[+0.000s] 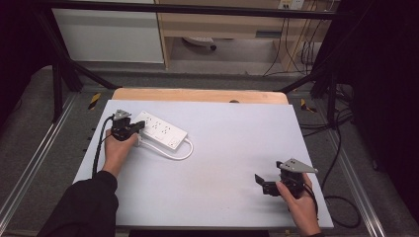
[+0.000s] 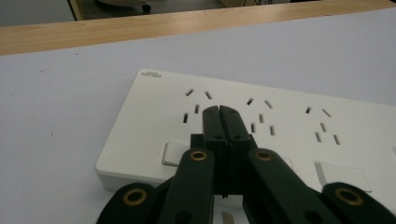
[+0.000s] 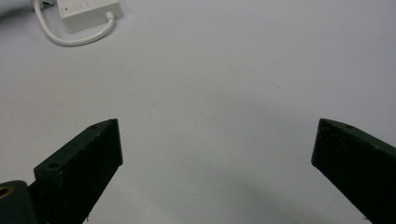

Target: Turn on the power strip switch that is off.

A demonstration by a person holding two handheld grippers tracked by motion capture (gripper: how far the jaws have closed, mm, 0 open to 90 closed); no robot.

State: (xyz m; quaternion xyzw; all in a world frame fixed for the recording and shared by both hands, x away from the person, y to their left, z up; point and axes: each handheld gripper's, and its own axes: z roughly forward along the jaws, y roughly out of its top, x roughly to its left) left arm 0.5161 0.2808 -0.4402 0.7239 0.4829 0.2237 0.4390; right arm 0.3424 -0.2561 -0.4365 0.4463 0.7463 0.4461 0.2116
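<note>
A white power strip [image 1: 159,130] lies at the left of the white table top, its white cord [image 1: 180,154] looping back beside it. My left gripper [image 1: 139,126] is shut with nothing between its jaws. In the left gripper view its tips [image 2: 219,111] hover over or rest on the power strip [image 2: 289,126] by the end socket; I cannot tell which. Near the front right of the table my right gripper [image 1: 261,182] is open, held over bare surface. The right gripper view has the strip's end [image 3: 88,11] and cord [image 3: 70,39] far off.
The white board [image 1: 227,148] lies on a wooden table whose edge [image 1: 197,95] runs along the back. Black frame bars and cables stand at both sides. Rocker switches [image 2: 343,176] sit along the strip's near edge.
</note>
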